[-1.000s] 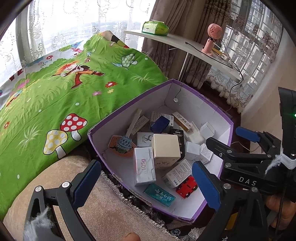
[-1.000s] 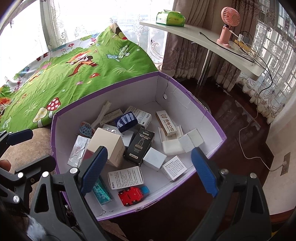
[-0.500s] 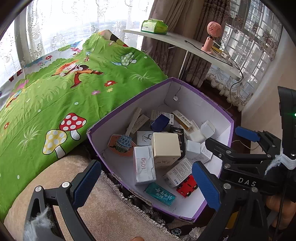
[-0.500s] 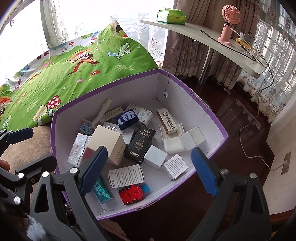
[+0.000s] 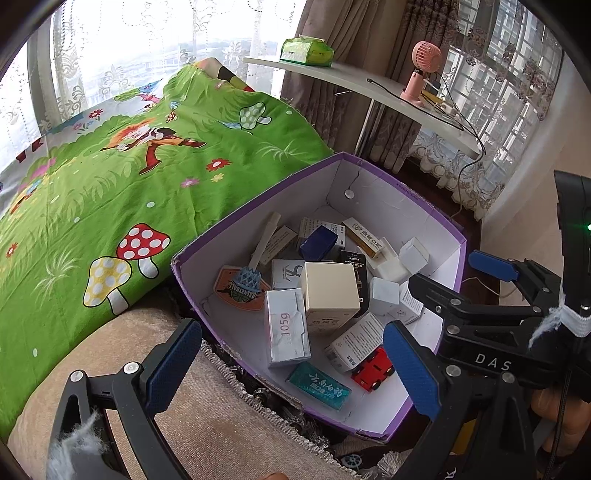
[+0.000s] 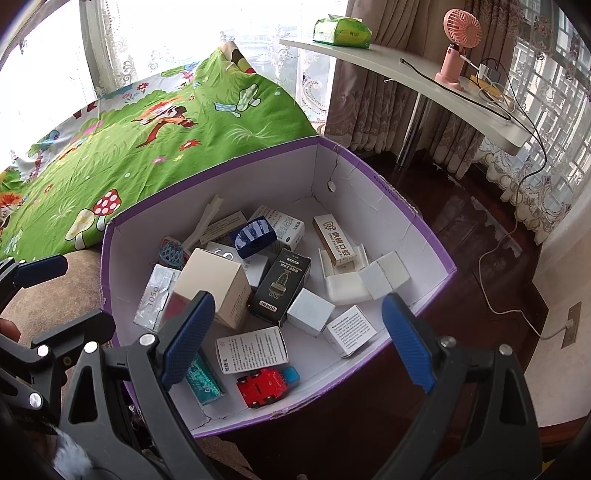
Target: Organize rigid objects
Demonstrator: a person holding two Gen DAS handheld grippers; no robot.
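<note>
Beside the green bedspread point(image 5: 155, 177), over the near purple rim of the cardboard box point(image 6: 388, 221): left hand-held gripper point(image 5: 288, 369) and right hand-held gripper point(image 6: 295, 339), both spread wide and grasping nothing. Inside, crowded toward the middle and left wall: cream carton point(image 6: 218, 284), black carton point(image 6: 282, 286), red toy car point(image 6: 264, 386); bare white floor along the right wall and far corner.

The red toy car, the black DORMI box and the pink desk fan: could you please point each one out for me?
red toy car point(image 6: 263, 386): right wrist view, on its roof.
black DORMI box point(image 6: 282, 286): right wrist view, on its printed top face.
pink desk fan point(image 6: 461, 27): right wrist view, on its round grille.
</note>
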